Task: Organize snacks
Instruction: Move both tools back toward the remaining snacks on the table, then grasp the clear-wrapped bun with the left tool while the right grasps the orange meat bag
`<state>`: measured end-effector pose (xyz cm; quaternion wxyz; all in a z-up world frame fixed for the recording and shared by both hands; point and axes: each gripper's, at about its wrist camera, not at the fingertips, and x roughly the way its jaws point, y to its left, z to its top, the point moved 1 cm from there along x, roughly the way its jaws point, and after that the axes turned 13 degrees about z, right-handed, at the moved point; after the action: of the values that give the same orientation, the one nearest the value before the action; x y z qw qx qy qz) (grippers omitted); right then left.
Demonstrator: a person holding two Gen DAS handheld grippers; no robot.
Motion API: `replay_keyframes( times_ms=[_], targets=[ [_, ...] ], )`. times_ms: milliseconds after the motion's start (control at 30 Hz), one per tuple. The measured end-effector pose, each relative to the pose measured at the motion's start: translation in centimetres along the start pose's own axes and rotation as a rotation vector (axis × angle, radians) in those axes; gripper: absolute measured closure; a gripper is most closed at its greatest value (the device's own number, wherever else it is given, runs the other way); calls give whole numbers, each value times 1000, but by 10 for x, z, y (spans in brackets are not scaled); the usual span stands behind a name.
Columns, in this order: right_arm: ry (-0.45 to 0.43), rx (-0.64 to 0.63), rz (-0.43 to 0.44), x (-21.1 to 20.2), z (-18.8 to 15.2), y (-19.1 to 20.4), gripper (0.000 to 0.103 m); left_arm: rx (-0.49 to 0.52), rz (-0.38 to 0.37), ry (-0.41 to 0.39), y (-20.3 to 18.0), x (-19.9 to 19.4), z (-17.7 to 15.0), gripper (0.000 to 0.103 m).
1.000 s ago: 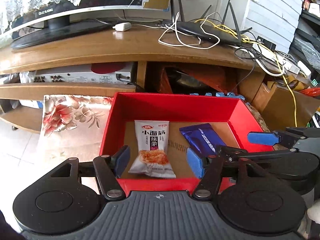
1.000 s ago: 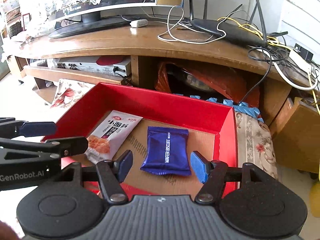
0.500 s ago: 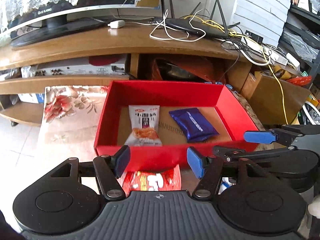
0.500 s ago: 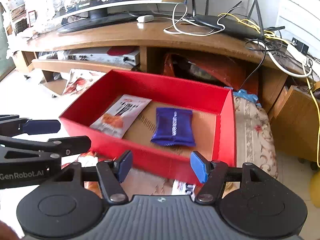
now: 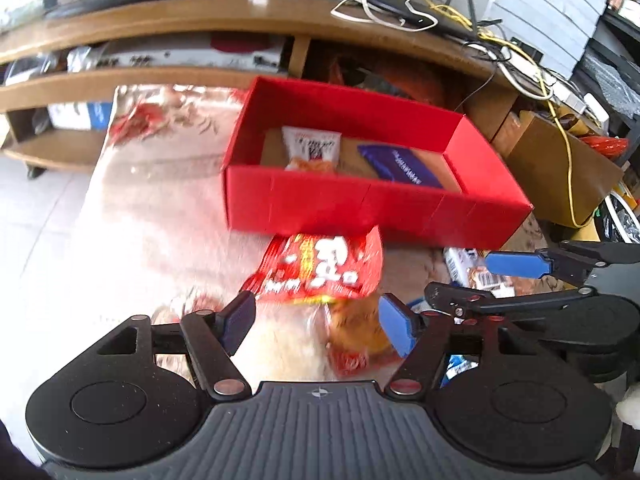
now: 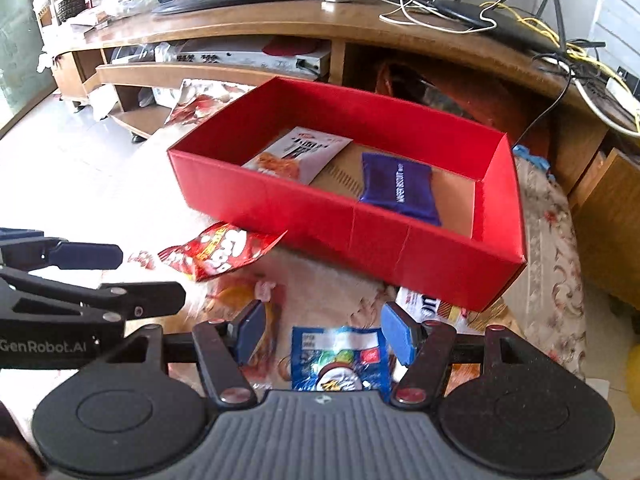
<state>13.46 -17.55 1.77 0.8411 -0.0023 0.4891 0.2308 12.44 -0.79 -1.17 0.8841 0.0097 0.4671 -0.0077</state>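
Note:
A red box (image 5: 360, 204) (image 6: 352, 220) sits on a floral cloth and holds a white noodle-snack packet (image 5: 310, 152) (image 6: 298, 156) and a dark blue packet (image 5: 400, 164) (image 6: 396, 188). Loose snacks lie in front of it. My left gripper (image 5: 316, 320) hovers over a red packet (image 5: 320, 268) (image 6: 220, 252) and an orange one (image 5: 356, 332). Its jaws are opening and grip nothing. My right gripper (image 6: 324, 332) is open above a blue cartoon packet (image 6: 340, 364), with its pads clear of it. A white barcode packet (image 6: 424, 304) lies by the box's near right corner.
A wooden TV stand (image 6: 280, 24) with a monitor, a router and tangled cables runs behind the box. A cardboard box (image 5: 560, 172) stands to the right. Pale tiled floor (image 6: 80, 168) lies to the left. The two grippers hang side by side, close together.
Both grippers have drawn back from over the box's inside to the loose snacks in front of it. The left jaws stand wider than before. The packets in the box have not moved.

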Motion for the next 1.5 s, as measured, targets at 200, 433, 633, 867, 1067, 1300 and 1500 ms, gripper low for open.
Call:
replay_keyframes(
  times_ms=[200, 433, 633, 867, 1067, 1300, 1500],
  targets=[
    [-5, 9, 1, -5, -3, -3, 45, -8, 74, 47, 3, 14, -7, 22],
    [-7, 25, 11, -7, -4, -9, 45, -18, 85, 100, 4, 27, -11, 18],
    [-16, 39, 7, -13, -6, -15, 45, -5, 91, 154, -1, 45, -16, 21],
    [-25, 157, -40, -45, -44, -52, 44, 12, 86, 146, 2, 36, -17, 38],
    [41, 275, -94, -53, -86, -79, 43, 29, 58, 125, -1, 28, -17, 38],
    [-13, 365, -67, -56, -79, -92, 42, 34, -2, 106, -6, 13, -23, 39],
    [-46, 322, -112, -50, -58, -82, 42, 27, -33, 101, -8, 9, -22, 39]
  ],
)
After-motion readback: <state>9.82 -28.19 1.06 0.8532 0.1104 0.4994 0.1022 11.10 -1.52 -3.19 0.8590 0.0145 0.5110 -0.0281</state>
